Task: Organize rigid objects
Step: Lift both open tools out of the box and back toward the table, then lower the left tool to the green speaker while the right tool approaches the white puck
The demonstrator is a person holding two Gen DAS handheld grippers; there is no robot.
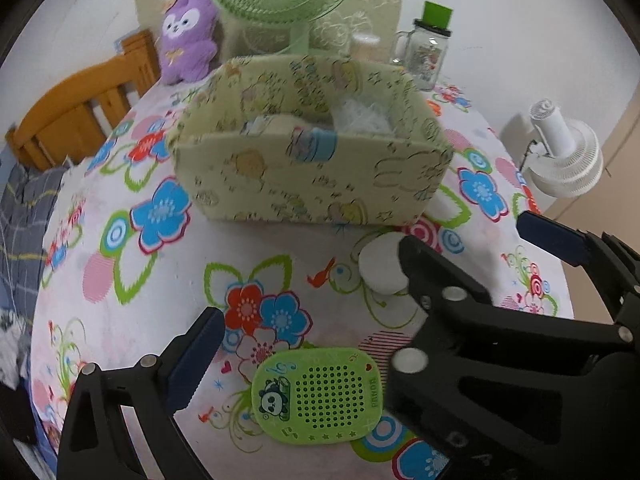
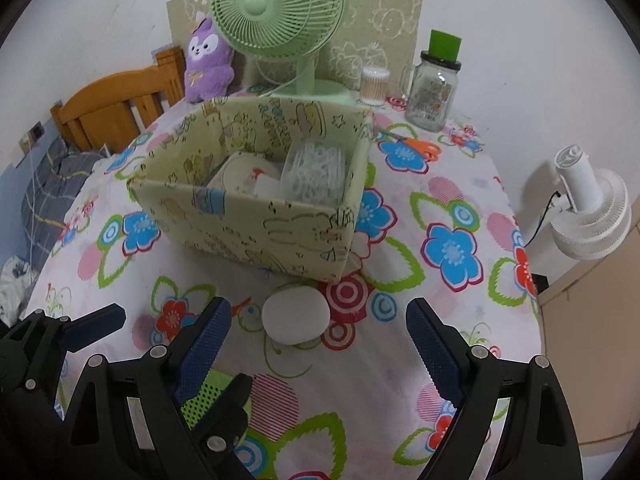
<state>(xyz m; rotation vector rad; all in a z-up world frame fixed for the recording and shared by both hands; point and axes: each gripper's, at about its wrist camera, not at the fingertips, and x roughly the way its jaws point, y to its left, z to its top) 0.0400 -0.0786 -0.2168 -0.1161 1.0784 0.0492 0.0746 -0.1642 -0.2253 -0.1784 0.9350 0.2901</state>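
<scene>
A green panda-print speaker point(image 1: 320, 396) lies flat on the flowered tablecloth point(image 1: 132, 300). My left gripper point(image 1: 308, 340) stands open astride it, pads clear of its edges. A white round puck point(image 2: 296, 316) rests just in front of the fabric box point(image 2: 240, 232). It lies between the fingertips of my right gripper point(image 2: 320, 308), which is open and not touching it. In the left wrist view the puck point(image 1: 380, 268) is partly hidden behind a black finger point(image 1: 440, 280) of the right gripper. The box point(image 1: 312, 176) holds a clear tub of white pieces point(image 2: 316, 172) and a cream round item.
Behind the box stand a green desk fan point(image 2: 280, 12), a purple plush point(image 2: 208, 60), a swab tub point(image 2: 374, 84) and a glass jar with a green lid point(image 2: 434, 88). Orange scissors point(image 2: 420, 146) lie at the back right. A white fan point(image 2: 588, 212) sits off the table's right edge, a wooden headboard point(image 2: 116, 112) at the left.
</scene>
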